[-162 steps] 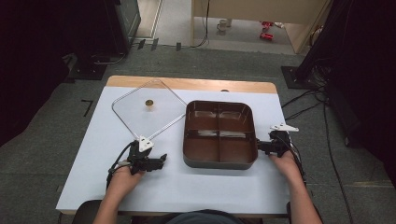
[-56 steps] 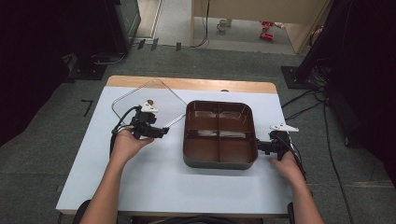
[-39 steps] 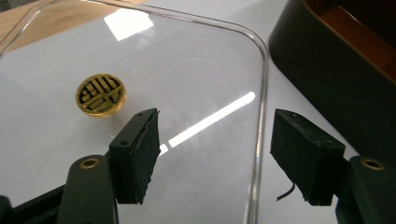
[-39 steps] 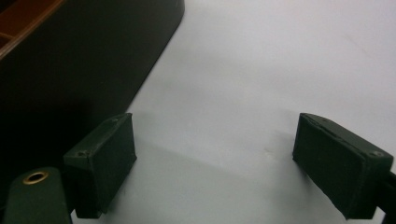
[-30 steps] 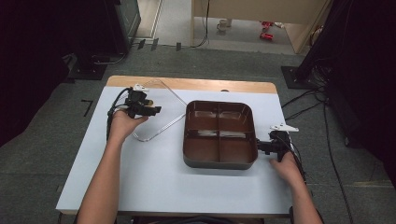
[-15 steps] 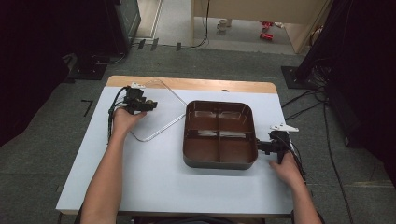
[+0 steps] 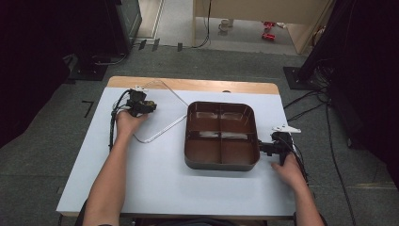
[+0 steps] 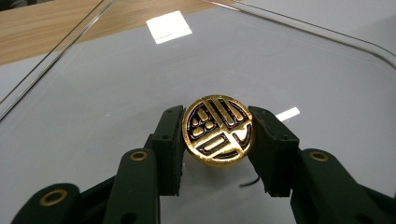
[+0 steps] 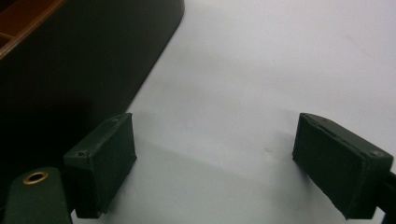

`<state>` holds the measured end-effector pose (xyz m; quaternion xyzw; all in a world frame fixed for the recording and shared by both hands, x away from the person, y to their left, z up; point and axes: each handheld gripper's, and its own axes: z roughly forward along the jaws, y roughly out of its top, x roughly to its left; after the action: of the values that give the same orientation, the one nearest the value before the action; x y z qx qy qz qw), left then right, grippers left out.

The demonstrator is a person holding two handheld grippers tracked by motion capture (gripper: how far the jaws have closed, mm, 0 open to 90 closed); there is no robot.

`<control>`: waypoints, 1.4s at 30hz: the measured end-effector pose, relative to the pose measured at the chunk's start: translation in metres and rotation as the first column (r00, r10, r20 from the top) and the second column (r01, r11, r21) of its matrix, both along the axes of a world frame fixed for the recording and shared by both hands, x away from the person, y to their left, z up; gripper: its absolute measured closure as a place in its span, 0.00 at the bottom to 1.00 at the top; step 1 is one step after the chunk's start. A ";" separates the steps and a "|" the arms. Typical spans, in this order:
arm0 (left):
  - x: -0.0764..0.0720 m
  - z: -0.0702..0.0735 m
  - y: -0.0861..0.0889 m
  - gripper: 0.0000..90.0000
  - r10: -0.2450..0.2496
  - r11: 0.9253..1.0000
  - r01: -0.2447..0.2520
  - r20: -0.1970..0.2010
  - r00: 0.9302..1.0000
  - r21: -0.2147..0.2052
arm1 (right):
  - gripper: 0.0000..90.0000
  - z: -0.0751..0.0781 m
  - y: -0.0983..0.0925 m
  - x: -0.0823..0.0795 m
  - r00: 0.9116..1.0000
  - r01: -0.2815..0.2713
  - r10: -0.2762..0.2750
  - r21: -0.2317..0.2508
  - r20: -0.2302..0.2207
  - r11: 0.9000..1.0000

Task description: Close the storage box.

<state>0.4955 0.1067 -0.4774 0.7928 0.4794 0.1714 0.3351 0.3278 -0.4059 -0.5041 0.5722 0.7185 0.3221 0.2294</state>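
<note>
A clear square lid (image 7: 165,126) lies at the table's back left, with a round gold knob (image 8: 217,140) at its centre. My left gripper (image 7: 148,106) is shut on that knob, one black jaw pressed against each side of it (image 8: 215,122). The lid's glassy surface (image 8: 303,70) spreads out behind the knob. A dark brown tray (image 7: 221,165) with several empty compartments sits right of centre. My right gripper (image 7: 262,147) rests on the table at the tray's right side. It is open, with bare white table between its jaws (image 9: 215,154) and the tray's dark wall (image 9: 70,60) to their left.
The white tabletop (image 7: 164,188) has free room in front of the tray and at the left front. A wooden strip (image 7: 211,85) runs along the far edge. Cables (image 7: 306,110) lie on the floor to the right.
My left gripper travelled from the table's front left up to the lid and closed on its knob; the lid's outline has shifted. The right gripper has stayed by the tray.
</note>
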 end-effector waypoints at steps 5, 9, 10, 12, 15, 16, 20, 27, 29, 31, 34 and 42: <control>0.000 0.002 0.000 0.66 0.002 1.000 -0.002 -0.002 1.000 0.002 | 0.14 0.000 0.000 0.000 1.000 0.000 0.000 0.000 0.000 1.000; -0.001 0.005 -0.001 0.66 0.000 1.000 0.000 -0.011 1.000 0.017 | 0.14 0.000 0.000 0.000 1.000 0.000 0.000 0.000 0.000 1.000; -0.002 0.006 0.000 0.66 0.000 1.000 0.001 -0.013 1.000 0.019 | 0.14 0.000 0.000 0.000 1.000 0.000 0.000 0.000 0.000 1.000; -0.002 0.008 0.002 0.66 0.002 1.000 -0.001 -0.014 1.000 0.019 | 0.14 0.000 0.000 0.000 1.000 0.000 0.000 0.000 0.000 1.000; -0.004 0.013 0.004 0.66 0.004 1.000 -0.004 -0.009 1.000 0.008 | 0.14 0.000 0.000 0.000 1.000 0.000 0.000 0.000 0.000 1.000; -0.005 0.016 0.006 0.66 0.003 1.000 -0.003 -0.005 1.000 0.001 | 0.14 0.000 0.000 0.000 1.000 0.000 0.000 0.000 0.001 1.000; -0.008 0.023 0.010 0.66 0.006 1.000 -0.005 -0.013 1.000 0.004 | 0.14 0.000 0.000 0.000 1.000 0.000 0.000 0.000 0.000 1.000; -0.016 0.036 0.020 0.66 0.022 1.000 -0.023 -0.037 0.999 -0.014 | 0.14 0.000 0.000 0.000 1.000 0.000 0.000 0.000 0.000 1.000; -0.019 0.042 0.021 0.66 0.023 1.000 -0.024 -0.035 0.999 -0.018 | 0.14 0.000 0.000 0.000 1.000 0.000 0.000 0.000 0.000 1.000; -0.023 0.047 0.021 0.66 0.022 1.000 -0.023 -0.028 0.999 -0.002 | 0.14 0.000 0.000 0.000 1.000 0.000 0.000 0.000 0.000 1.000; -0.029 0.054 0.023 0.66 0.022 1.000 -0.021 -0.022 1.000 0.013 | 0.14 0.000 0.000 0.000 1.000 0.000 0.000 0.000 0.000 1.000; -0.046 0.077 0.026 0.66 0.008 0.999 -0.009 -0.019 1.000 -0.054 | 0.14 0.000 0.000 0.000 1.000 0.000 0.000 0.000 0.000 1.000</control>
<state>0.4496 0.1326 -0.4007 0.7829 0.4904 0.1526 0.3512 0.3278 -0.4059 -0.5041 0.5721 0.7186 0.3221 0.2294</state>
